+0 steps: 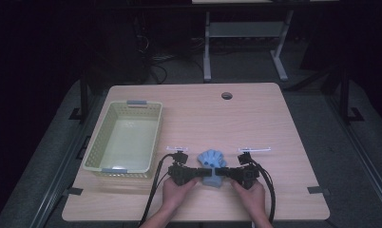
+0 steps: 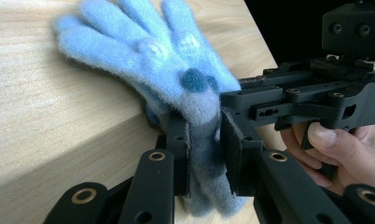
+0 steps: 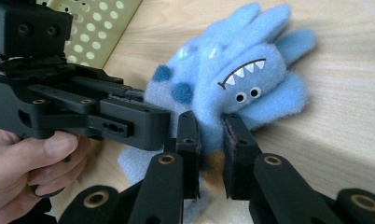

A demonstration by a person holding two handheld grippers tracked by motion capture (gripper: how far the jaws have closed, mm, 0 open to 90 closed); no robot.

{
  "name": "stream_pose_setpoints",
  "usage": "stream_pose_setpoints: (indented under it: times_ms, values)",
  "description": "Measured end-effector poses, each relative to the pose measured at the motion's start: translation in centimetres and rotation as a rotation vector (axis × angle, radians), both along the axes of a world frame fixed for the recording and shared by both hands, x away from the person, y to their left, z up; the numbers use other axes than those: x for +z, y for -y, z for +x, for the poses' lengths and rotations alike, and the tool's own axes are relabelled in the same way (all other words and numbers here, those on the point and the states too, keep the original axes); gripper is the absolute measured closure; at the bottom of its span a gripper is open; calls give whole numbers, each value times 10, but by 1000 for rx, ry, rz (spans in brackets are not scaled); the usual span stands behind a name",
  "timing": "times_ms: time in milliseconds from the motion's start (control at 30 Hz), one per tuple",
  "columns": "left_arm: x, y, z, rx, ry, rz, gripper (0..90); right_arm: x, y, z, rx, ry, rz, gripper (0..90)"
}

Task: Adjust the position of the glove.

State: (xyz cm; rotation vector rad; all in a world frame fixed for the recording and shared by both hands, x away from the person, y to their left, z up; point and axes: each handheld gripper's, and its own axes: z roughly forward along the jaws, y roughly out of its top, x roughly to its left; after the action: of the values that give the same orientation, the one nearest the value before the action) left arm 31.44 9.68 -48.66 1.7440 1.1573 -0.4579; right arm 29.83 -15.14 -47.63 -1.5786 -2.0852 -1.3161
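Both grippers clamped on fuzzy blue monster-face glove [image 1: 212,164], near table's front edge.

Right gripper view: toothy mouth, googly eyes; left gripper view: plain fuzz. Left gripper [image 2: 204,154] and right gripper [image 3: 211,154] face each other, level, pinching the cuff. Pale green perforated plastic basket [image 1: 124,140] left; cuff end hidden.
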Motion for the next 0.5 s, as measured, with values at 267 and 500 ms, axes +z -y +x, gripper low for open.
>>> stream_pose_setpoints:
  times_ms: [267, 500]
  values:
    - [3, -3, 2, 8, -6, -27, 762, 8, 0, -2, 8, 16, 26, 795]
    - [2, -1, 2, -5, -6, -14, 780, 7, -1, -3, 1, 13, 17, 798]
